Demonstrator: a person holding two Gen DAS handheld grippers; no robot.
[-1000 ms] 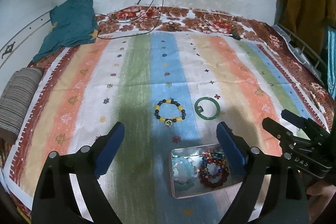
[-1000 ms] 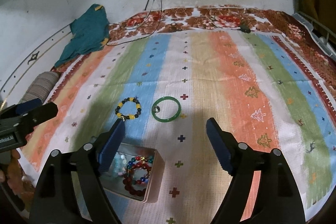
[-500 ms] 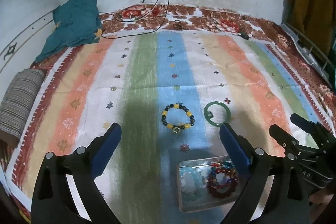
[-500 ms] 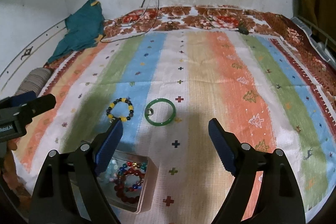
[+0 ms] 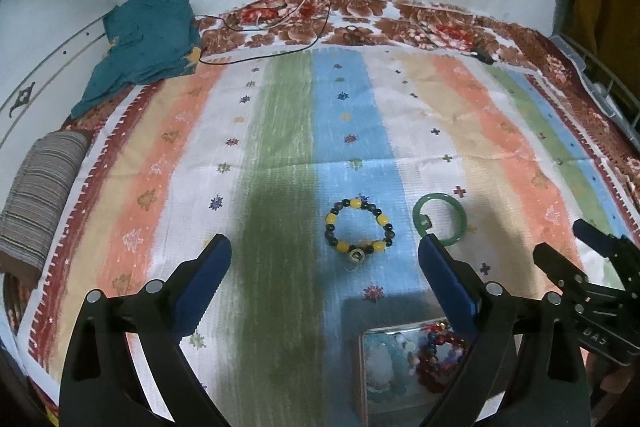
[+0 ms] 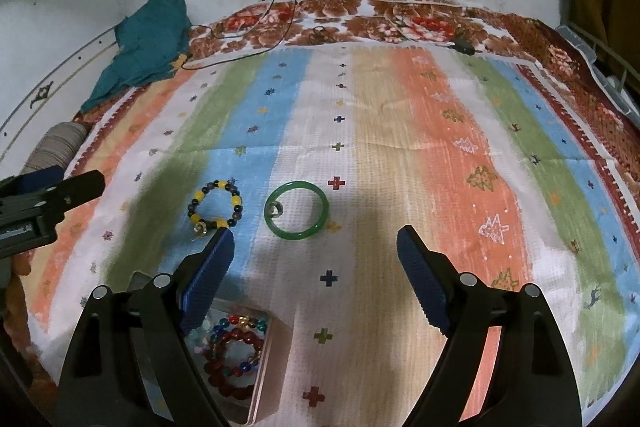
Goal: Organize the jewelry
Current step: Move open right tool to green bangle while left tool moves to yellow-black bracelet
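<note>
Your left tongs [image 5: 324, 267] and right tongs [image 6: 314, 251] both gape wide, holding nothing. The green bangle [image 6: 297, 210] lies on the striped bedspread [image 6: 400, 131], just beyond the tin [image 6: 266, 367] of beads; the beaded bracelet [image 6: 215, 205] lies beside it.

The only lettering we can make out sits on the body of the right gripper [image 5: 560, 239] as it shows at the right edge of the left wrist view: pale capitals that we read as "DAS", though the start of the word may be cut off. In the right wrist view, the left gripper [image 6: 76, 179] carries a pale label strip, but its print is too small and blurred for us to read.
</note>
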